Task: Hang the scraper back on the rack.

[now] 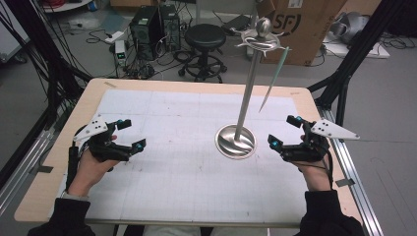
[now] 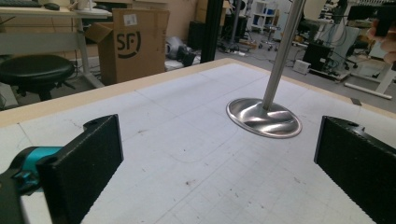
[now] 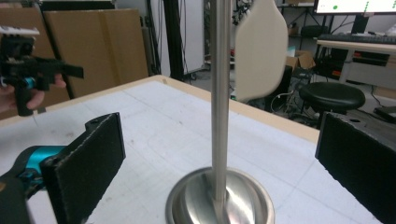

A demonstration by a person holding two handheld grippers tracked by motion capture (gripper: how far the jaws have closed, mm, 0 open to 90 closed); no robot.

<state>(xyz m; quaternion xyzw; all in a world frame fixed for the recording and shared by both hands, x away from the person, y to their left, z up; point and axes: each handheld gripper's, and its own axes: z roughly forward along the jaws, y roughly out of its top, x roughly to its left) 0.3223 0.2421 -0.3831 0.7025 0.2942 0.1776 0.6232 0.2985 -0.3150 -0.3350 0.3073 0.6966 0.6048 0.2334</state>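
Stand [image 3: 220, 93] top cut off; hanging utensil [image 3: 260, 46] blurred, top cropped.

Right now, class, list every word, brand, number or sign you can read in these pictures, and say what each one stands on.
"SF" in a ring: printed on the cardboard box on the floor beyond the table, also seen in the high view.
White sticker on that box's top flap: too small to read.
Monitor in the right gripper view: its screen marks are too blurred to read.
Nothing readable on the metal stand.
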